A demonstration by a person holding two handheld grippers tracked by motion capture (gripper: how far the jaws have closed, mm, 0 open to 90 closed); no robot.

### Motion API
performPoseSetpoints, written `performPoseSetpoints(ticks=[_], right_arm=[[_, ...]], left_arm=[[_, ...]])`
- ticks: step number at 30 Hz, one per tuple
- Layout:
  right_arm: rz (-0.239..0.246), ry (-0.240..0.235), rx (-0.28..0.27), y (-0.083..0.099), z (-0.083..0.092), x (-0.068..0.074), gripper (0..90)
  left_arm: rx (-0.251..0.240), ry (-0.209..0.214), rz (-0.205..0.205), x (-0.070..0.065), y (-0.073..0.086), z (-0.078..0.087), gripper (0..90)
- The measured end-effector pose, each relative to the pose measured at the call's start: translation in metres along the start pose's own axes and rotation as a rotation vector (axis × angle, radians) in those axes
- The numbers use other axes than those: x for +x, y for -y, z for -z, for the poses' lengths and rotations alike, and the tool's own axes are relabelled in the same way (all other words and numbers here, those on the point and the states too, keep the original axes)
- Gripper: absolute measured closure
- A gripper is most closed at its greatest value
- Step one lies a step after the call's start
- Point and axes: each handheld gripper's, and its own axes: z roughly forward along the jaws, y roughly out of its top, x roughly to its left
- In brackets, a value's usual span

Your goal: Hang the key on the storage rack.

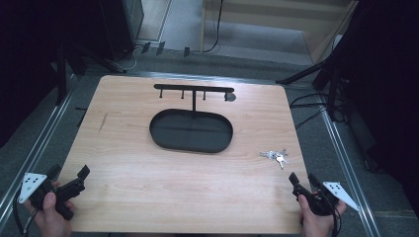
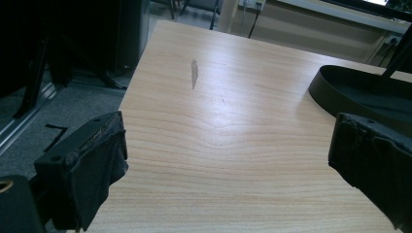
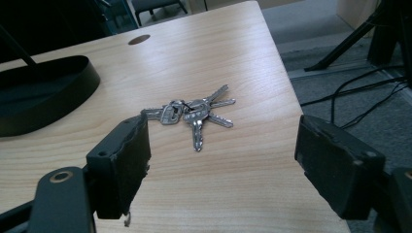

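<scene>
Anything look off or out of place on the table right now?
The bunch of keys lies loose on the table near its right edge, outside the black oval tray and off the hook rack. A dark scuff marks the wood at the left.

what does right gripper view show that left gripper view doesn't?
Right gripper view: bunch of silver metal keys lying flat on the table ahead of the open right gripper, plus a round hole near the table's far edge. Left gripper view: grey smear on the wood ahead of the open left gripper. Both: light wooden table and black oval metal tray.
</scene>
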Motion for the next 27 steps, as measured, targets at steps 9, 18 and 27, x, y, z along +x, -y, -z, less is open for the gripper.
performPoseSetpoints(ticks=[9,18,27], right_arm=[[0.134,0.063,0.116,-0.012,-0.010,0.011,32.8],[0.299,0.059,0.330,-0.083,-0.039,0.038,36.5],[0.382,0.027,0.657,-0.116,-0.090,0.048,35.1]], left_arm=[[0.006,0.010,0.014,0.002,0.000,0.000,0.7],[0.010,0.023,0.020,0.003,-0.001,-0.001,0.7],[0.012,0.031,0.021,0.003,-0.001,-0.001,0.7]])
